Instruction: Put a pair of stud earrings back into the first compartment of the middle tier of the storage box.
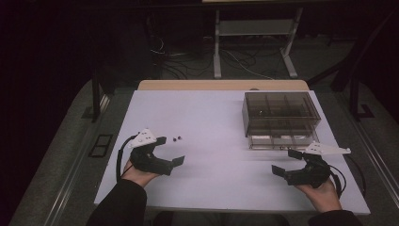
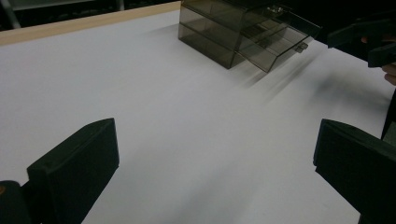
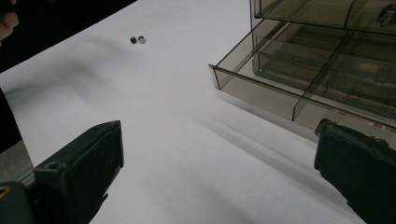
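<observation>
White tabletop (image 1: 211, 141) is bearing two small beads (image 1: 177, 138) and a smoked drawer organizer (image 1: 280, 117), bottom drawer (image 3: 299, 88) sitting pulled out. Left gripper (image 1: 170, 150) and right gripper (image 1: 286, 161) are hovering wide open, empty; beads not yet picked.

the high view looks forward and down from above the person's side onto the whole white bench (image 1: 211, 141), while both gripper views sit low and close over it — facing inward, each sharing the smoked drawer box (image 2: 243, 35) (image 3: 322, 60).
</observation>
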`<state>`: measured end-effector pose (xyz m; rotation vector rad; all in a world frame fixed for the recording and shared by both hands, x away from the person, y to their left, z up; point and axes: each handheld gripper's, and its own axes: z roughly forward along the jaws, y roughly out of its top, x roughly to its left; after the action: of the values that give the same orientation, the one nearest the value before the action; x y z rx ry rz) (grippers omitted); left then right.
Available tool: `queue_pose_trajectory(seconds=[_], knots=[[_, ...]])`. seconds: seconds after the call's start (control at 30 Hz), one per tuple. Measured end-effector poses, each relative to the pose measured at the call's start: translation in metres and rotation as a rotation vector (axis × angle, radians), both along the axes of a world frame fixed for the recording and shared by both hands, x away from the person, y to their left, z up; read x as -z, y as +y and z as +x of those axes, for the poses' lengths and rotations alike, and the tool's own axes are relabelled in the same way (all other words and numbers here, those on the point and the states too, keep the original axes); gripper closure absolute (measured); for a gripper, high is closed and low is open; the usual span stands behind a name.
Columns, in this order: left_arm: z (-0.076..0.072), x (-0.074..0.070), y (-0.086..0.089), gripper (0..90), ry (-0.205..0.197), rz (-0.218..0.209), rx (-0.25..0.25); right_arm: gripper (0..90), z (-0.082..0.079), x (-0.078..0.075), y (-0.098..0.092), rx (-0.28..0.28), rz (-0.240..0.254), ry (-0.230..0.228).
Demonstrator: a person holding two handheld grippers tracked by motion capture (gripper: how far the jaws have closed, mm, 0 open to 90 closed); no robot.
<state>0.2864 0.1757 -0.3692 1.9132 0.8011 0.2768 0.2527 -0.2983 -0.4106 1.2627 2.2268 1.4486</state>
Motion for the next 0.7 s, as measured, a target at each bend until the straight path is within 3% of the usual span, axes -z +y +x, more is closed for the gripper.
queue_pose_trajectory(seconds=[0.43,0.7], knots=[[0.026,-0.001,0.001,0.0,0.046,0.018,-0.034,0.7,0.000,0.000,-0.001,0.002,-0.008,-0.005],[0.043,0.004,0.005,0.0,0.086,0.016,-0.088,0.6,0.000,0.001,0.000,-0.005,-0.012,-0.003]])
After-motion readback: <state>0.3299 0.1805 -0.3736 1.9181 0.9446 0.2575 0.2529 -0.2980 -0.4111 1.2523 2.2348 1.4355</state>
